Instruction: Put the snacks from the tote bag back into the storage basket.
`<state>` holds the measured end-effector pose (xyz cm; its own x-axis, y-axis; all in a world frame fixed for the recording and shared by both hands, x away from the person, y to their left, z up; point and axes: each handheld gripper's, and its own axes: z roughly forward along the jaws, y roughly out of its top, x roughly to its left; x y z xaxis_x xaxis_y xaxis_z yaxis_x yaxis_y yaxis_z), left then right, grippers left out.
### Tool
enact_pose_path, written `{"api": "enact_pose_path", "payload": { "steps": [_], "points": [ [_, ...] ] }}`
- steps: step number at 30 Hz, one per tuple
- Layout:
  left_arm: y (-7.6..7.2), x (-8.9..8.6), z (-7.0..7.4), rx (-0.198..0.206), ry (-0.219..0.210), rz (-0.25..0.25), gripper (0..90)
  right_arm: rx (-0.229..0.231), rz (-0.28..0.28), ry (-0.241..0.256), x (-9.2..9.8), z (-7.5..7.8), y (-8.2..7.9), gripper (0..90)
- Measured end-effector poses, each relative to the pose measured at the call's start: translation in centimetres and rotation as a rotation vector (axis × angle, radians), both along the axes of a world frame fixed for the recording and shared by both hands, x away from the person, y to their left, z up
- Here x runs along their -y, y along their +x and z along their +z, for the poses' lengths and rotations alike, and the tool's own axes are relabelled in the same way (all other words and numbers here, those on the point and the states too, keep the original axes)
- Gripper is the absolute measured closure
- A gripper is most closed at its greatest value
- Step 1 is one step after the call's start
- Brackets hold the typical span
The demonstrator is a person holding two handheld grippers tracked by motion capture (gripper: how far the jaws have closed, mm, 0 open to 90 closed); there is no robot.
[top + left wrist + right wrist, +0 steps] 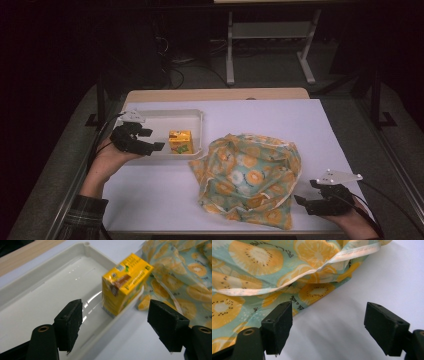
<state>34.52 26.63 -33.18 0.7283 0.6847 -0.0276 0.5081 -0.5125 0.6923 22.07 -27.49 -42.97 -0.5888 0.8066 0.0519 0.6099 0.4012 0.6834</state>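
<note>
Juice carton [126, 283] upright in tray [150, 116] | left gripper [115, 322] wide open — empty | right gripper [328, 327] wide open — empty, beside bag [250, 175]

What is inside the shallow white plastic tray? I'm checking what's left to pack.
One yellow juice carton stands upright against the white plastic tray's near wall; the rest of the floor is bare.

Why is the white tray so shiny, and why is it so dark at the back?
Left gripper view: the tray reflects light in bright streaks beside the yellow carton. High view: light falls on the table, the room behind stays dark. Right gripper view: the nearest jaws look slightly soft.
</note>
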Motion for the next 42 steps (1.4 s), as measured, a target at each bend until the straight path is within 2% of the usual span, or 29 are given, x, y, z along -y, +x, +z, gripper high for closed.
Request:
{"api": "enact_pose_path", "payload": {
  "steps": [5, 9, 19, 26, 29, 33, 39, 42],
  "points": [
    [-1.7, -0.8, -0.5, 0.004, 0.022, 0.011, 24.0, 0.006, 0.004, 0.0, 0.0, 0.0, 0.0, 21.8],
    [-3.2, -1.6, -1.1, -0.003, 0.024, 0.034, 21.7, 0.01, 0.006, 0.002, 0.0, 0.0, 0.0, 21.6],
    [-7.3, -3.6, -4.1, -0.016, 0.025, 0.081, 18.5, 0.016, 0.011, 0.0, 0.0, -0.1, 0.1, 21.0],
    [-9.2, -4.0, -5.5, -0.02, 0.028, 0.088, 17.6, 0.016, 0.016, -0.003, 0.0, -0.1, 0.1, 20.7],
    [-10.0, -3.9, -5.9, -0.011, 0.036, 0.094, 17.0, 0.018, 0.015, -0.004, 0.1, -0.1, 0.1, 20.5],
    [-11.1, -4.0, -6.6, 0.027, 0.038, 0.106, 16.8, 0.014, 0.009, -0.004, 0.0, -0.2, 0.1, 20.4],
    [-12.4, -3.9, -7.8, 0.054, 0.047, 0.122, 16.9, 0.014, 0.007, -0.007, 0.0, -0.3, 0.1, 20.4],
    [-12.7, -3.8, -8.1, 0.05, 0.051, 0.112, 17.0, 0.011, 0.005, -0.008, 0.0, -0.4, 0.2, 20.4]
  ]
}}
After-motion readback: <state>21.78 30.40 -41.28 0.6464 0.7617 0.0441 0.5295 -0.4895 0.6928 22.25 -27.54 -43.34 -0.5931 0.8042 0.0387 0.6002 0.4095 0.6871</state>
